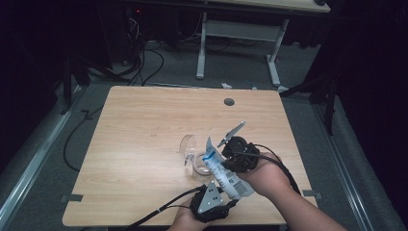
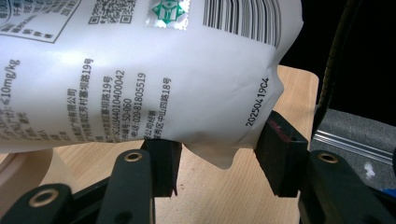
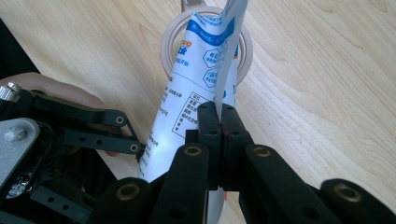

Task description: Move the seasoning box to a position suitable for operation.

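The person is pouring from a white and blue printed pouch (image 1: 225, 174) into a clear glass jar (image 1: 198, 166) standing just at 5 o'clock of the table's (image 1: 144, 134) centre, and the job looks to be in its middle stretch. The pouch is already tipped, its torn top angling down over the jar's mouth at about 10 o'clock. Whether anything is falling into the jar, or how full it is, cannot be told. The jar's clear lid (image 1: 188, 146) is lying off, touching the jar at 11 o'clock, so capping is still to come. The right claw (image 3: 220, 123) is pressed together, pinching the pouch's flat seam edge. The left claw (image 2: 217, 154) is half spread around the pouch's bottom corner, its pads (image 2: 280, 156) touching the film.
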### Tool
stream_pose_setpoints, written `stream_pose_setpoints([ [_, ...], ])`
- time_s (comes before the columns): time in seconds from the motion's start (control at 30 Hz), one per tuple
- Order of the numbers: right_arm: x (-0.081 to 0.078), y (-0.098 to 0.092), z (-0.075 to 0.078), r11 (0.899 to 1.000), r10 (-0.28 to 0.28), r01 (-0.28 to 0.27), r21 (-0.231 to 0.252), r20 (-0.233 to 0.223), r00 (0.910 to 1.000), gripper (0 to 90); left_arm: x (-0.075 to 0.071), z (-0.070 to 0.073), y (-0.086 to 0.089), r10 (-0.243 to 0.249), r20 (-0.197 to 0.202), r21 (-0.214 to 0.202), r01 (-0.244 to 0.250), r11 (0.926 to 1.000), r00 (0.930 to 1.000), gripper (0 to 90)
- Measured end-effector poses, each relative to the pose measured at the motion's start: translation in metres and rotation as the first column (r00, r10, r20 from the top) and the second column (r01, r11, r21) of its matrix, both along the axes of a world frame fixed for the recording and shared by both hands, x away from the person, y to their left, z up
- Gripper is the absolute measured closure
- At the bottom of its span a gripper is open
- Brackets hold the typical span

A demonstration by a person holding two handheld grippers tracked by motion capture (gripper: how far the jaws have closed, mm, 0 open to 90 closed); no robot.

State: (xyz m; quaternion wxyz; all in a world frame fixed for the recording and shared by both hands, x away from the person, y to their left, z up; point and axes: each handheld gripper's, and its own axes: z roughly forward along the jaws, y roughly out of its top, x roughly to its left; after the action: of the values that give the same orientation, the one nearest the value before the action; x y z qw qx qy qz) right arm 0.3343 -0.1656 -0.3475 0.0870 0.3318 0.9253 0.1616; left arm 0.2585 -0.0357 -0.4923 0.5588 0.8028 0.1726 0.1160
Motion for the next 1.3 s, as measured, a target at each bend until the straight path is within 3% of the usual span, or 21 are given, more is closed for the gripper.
stream_pose_setpoints([
  [0.57, 0.007, 0.0, -0.001, 1.0, 0.0, 0.0, 0.0, -0.017, 0.9999, 90.0, 0.001, 0.005, -0.004, -0.003, 0.006, -0.006, 0.003, 1.0, 1.0, 55.0],
  [1.3, 0.01, 0.004, 0.004, 1.0, 0.009, -0.009, -0.007, -0.004, 0.9999, 90.0, 0.003, 0.01, -0.003, 0.008, 0.015, -0.02, -0.008, 0.9998, 0.9999, 55.8],
])
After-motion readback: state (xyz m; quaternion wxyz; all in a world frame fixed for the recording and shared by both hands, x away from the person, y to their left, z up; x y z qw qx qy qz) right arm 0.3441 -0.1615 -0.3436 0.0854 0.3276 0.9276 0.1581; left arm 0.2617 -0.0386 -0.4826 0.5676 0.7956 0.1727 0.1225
